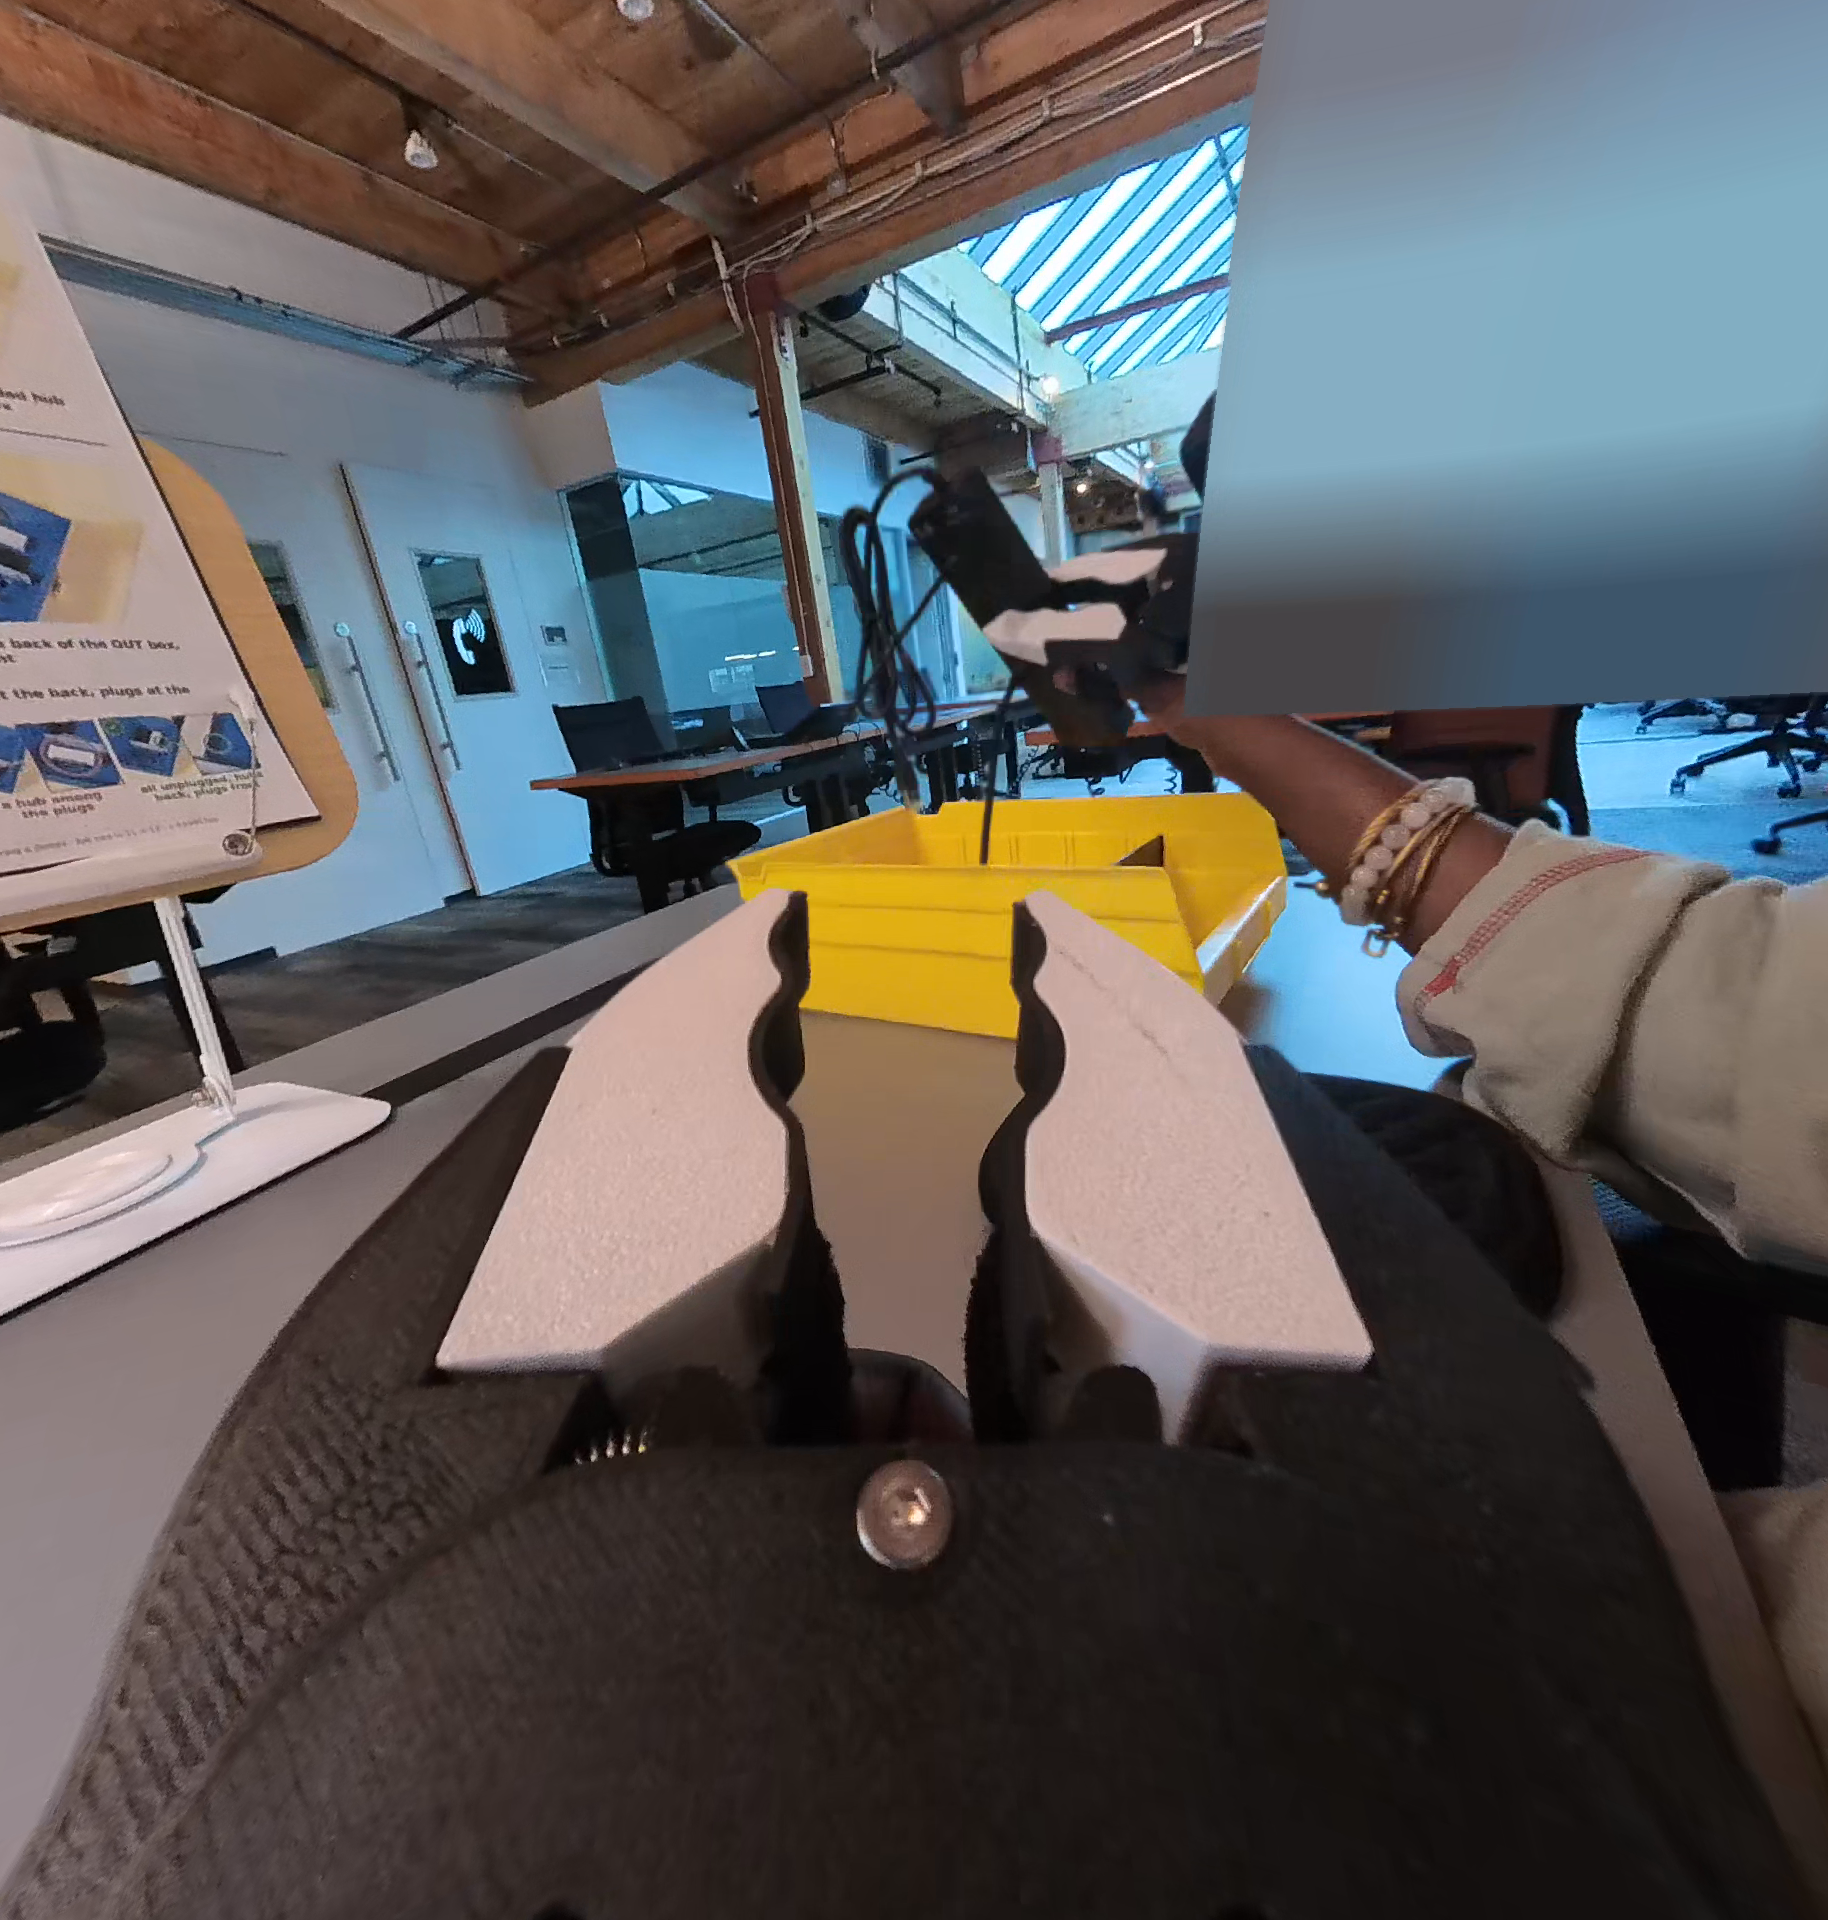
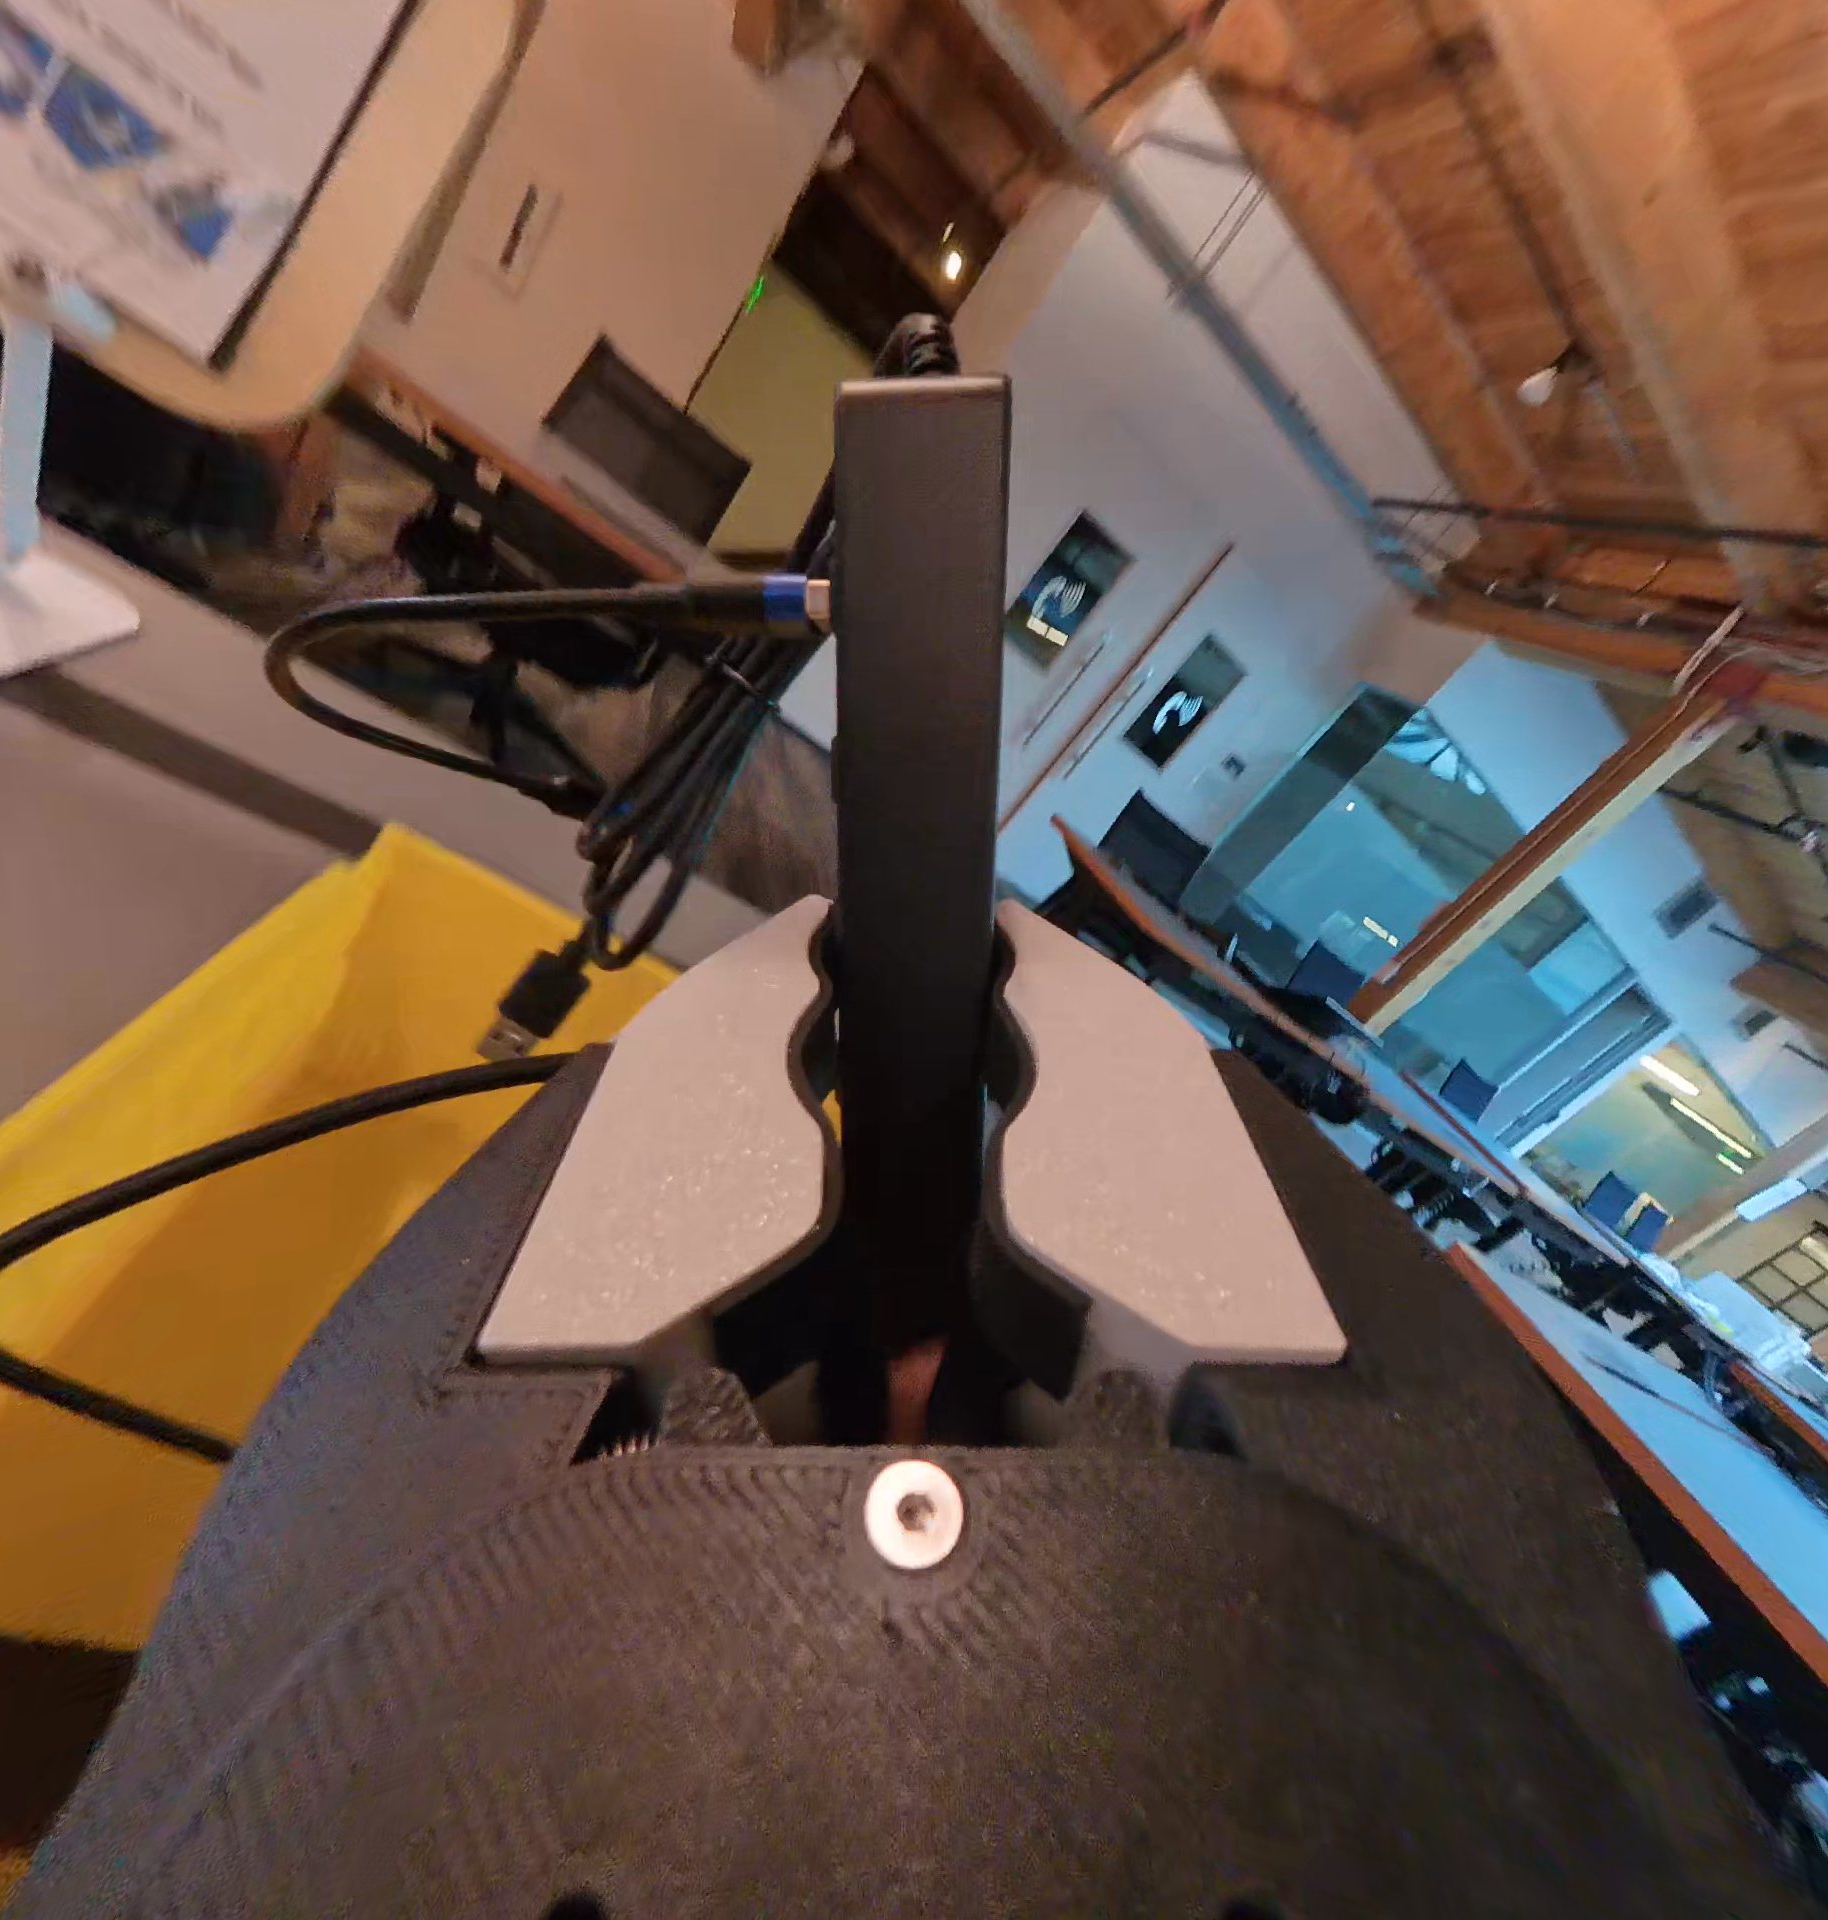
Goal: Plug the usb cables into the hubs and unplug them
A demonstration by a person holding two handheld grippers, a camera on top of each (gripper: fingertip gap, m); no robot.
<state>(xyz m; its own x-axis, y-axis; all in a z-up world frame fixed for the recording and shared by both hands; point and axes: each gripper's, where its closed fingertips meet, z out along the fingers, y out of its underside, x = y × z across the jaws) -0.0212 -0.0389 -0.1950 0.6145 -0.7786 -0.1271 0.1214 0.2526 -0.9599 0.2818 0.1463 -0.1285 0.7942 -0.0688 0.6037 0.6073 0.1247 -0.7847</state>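
My right gripper (image 2: 915,945) is shut on a long black USB hub (image 2: 920,644) and holds it in the air above a yellow bin (image 2: 162,1195). A black cable with a blue-ringed plug (image 2: 785,601) sits in the hub's side. A bundled cable (image 2: 671,790) hangs from the hub, its loose USB plug (image 2: 536,1003) dangling over the bin. In the left wrist view the hub (image 1: 977,561) and hanging cables (image 1: 884,644) show high above the bin (image 1: 993,914), held by the right gripper (image 1: 1071,603). My left gripper (image 1: 910,914) is open and empty, low over the grey table, short of the bin.
An instruction sheet on a white stand (image 1: 110,1174) stands at the left on the grey table (image 1: 162,1403). A person's sleeved arm with bracelets (image 1: 1409,862) reaches in from the right. Office desks and chairs fill the background.
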